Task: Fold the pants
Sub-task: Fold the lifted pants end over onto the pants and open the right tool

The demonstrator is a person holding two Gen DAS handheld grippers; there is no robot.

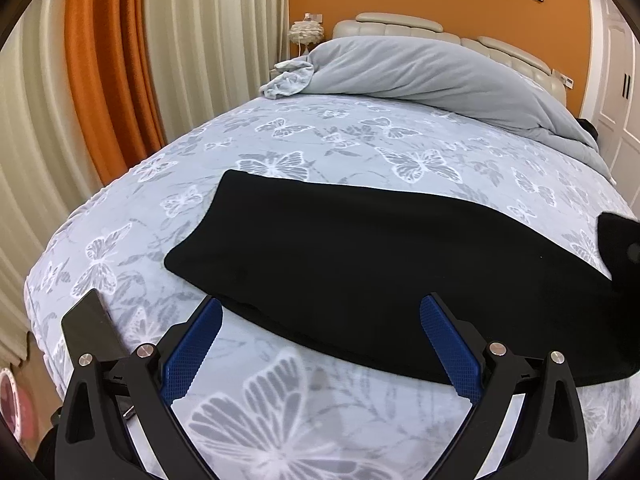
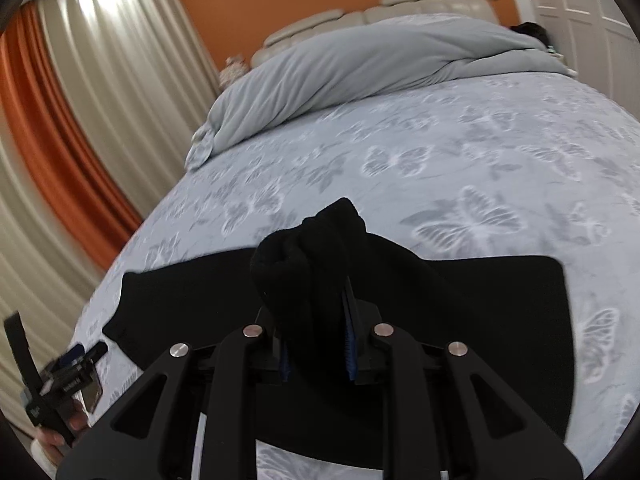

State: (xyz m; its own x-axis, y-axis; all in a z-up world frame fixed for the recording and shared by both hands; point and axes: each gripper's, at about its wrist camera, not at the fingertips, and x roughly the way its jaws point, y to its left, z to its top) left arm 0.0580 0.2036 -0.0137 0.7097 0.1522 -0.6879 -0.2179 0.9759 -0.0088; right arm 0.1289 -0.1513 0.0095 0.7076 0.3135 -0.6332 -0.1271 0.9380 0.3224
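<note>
Black pants (image 1: 360, 264) lie flat across the butterfly-print bed cover (image 1: 328, 136), folded lengthwise, one end at the left. My left gripper (image 1: 320, 312) is open with blue pads (image 1: 192, 352), and hovers at the pants' near edge, empty. My right gripper (image 2: 316, 320) is shut on a bunched end of the pants (image 2: 312, 248) and lifts it above the flat part (image 2: 500, 320). The right gripper with the cloth shows at the right edge of the left wrist view (image 1: 620, 248).
A grey duvet (image 1: 432, 72) is heaped at the head of the bed by the cream headboard (image 1: 400, 26). Orange and cream curtains (image 1: 112, 60) hang to the left. A white wardrobe (image 1: 620, 92) stands at the right.
</note>
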